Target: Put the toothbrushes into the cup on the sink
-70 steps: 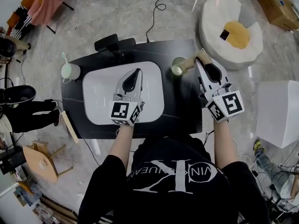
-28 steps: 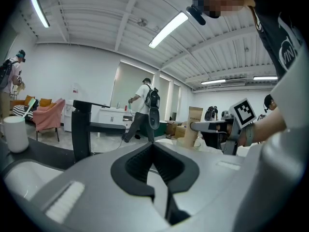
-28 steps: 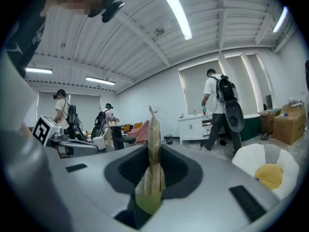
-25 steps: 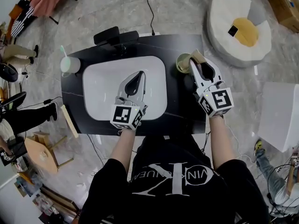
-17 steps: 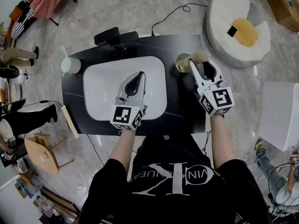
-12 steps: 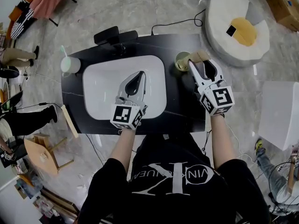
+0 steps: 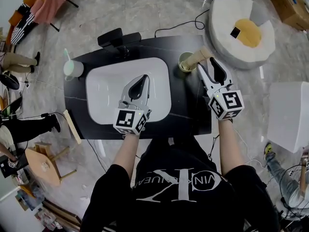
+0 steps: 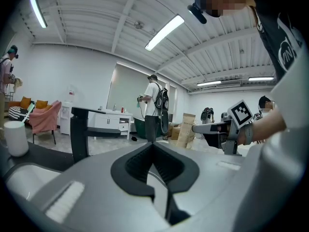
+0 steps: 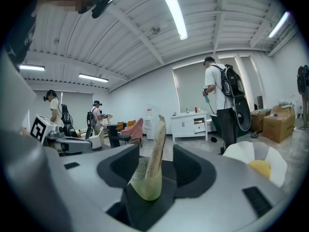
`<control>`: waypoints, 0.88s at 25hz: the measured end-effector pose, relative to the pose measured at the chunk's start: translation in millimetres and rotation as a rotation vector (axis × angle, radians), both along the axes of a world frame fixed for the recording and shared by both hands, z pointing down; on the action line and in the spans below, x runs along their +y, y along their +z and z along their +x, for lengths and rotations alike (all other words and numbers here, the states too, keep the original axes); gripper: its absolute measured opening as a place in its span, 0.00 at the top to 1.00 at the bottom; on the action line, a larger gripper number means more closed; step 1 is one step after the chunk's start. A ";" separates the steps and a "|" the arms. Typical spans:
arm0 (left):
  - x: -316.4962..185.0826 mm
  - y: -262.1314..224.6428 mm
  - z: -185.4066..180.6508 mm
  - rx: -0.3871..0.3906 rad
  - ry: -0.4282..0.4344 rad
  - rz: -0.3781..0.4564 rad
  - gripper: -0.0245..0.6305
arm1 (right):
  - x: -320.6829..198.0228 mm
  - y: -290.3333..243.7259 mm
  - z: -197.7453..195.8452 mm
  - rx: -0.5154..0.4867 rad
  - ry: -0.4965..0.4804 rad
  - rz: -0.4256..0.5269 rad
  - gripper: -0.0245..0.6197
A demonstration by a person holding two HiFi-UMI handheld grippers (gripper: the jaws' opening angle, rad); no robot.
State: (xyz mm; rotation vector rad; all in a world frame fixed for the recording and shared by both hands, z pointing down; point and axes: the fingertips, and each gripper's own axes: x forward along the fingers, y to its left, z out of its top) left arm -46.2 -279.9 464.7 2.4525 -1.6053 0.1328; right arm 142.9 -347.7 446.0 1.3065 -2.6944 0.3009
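Wooden toothbrush [image 7: 202, 55] leans in the green cup [image 7: 185, 62] on the sink [image 7: 104, 88], and the right gripper [image 7: 206, 65] has just been opening its jaws, now spread clear of the handle. Closed and empty, the left gripper [image 7: 141, 77] hangs over the white bowl. No loose brush in sight, so this one looks nearly done.

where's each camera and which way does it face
Head view: on the person's head, looking steeply down at the sink; shows forearms, left hand-held gripper and right hand-held gripper.
Left gripper view: on the left hand-held gripper, looking level along its shut jaws; the right wrist shows.
Right gripper view: on the right hand-held gripper; jaws have just been opening, clear of the toothbrush in the green cup between them.
Shared: head and right gripper views both show that cup.
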 end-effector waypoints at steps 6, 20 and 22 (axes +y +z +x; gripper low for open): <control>7.0 -5.6 2.4 0.000 0.010 0.017 0.95 | 16.3 -4.5 12.1 0.009 0.031 0.009 0.67; 24.7 -24.5 6.0 0.002 0.038 0.057 0.95 | 56.7 -19.3 24.6 0.027 0.062 0.030 0.86; 27.9 -27.3 4.9 0.002 0.042 0.063 0.95 | 62.6 -22.1 23.7 0.025 0.062 0.033 0.87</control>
